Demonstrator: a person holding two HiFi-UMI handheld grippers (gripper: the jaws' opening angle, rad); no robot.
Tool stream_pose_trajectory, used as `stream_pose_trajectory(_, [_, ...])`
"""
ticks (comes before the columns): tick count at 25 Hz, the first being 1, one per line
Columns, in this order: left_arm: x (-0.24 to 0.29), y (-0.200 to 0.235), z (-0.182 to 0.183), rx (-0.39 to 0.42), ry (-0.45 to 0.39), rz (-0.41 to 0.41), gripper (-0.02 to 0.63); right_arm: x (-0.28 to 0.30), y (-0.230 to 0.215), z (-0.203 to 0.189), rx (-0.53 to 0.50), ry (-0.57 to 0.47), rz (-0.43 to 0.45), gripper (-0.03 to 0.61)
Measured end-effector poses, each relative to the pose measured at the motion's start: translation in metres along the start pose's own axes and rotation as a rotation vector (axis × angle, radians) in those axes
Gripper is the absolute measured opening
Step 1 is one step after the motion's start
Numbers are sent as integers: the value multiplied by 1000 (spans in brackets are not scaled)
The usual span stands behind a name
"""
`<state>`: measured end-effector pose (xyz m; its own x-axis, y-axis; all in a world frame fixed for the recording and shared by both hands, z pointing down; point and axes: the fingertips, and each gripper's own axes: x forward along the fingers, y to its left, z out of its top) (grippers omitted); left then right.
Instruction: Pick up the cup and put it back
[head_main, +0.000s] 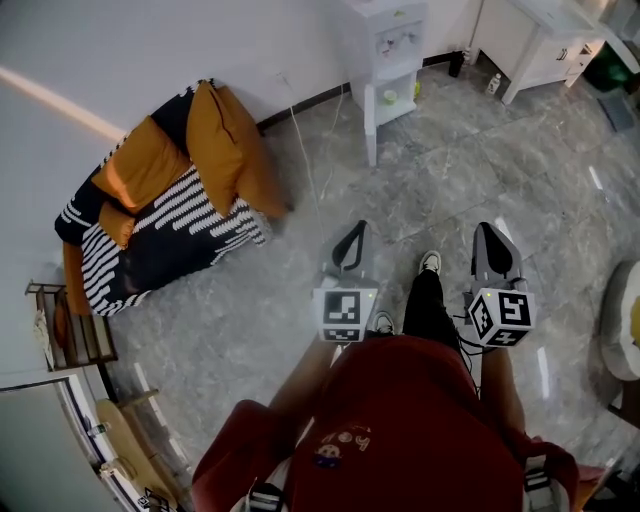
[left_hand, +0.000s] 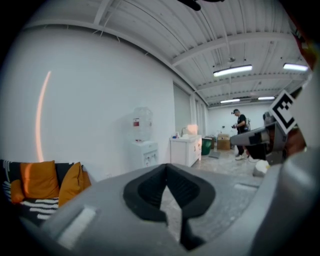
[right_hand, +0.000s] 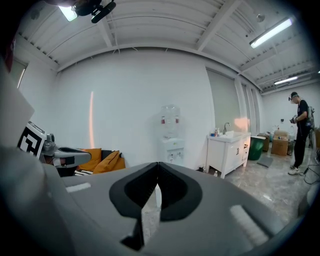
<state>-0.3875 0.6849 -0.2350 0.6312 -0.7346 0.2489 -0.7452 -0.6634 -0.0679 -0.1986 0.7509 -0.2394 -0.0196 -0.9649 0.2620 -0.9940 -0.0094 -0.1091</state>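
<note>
No cup can be made out for certain. A small greenish object (head_main: 390, 97) sits in the lower shelf of the white water dispenser (head_main: 385, 55), too small to identify. My left gripper (head_main: 352, 228) and right gripper (head_main: 487, 228) are held side by side over the grey stone floor, both pointing toward the dispenser. In the left gripper view the left gripper (left_hand: 166, 167) has its tips together with nothing between them. The right gripper (right_hand: 158, 165) looks the same in its own view, tips meeting and empty. The dispenser (right_hand: 172, 142) stands straight ahead against the white wall, some way off.
An orange and striped sofa (head_main: 165, 200) stands at the left wall. A white sink cabinet (right_hand: 229, 152) is right of the dispenser. A wooden rack (head_main: 70, 335) is at the near left. Another person (right_hand: 301, 132) stands far right. A cable (head_main: 305, 150) runs along the floor.
</note>
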Motion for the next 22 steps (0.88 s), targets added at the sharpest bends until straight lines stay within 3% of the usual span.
stream_pose_trajectory(10, [114, -8, 20, -1, 44, -7, 0, 94, -77, 12, 29, 54, 13, 2])
stream_pose_trajectory(22, [293, -31, 55, -23, 87, 23, 0, 211, -216, 44, 43, 58, 16, 2])
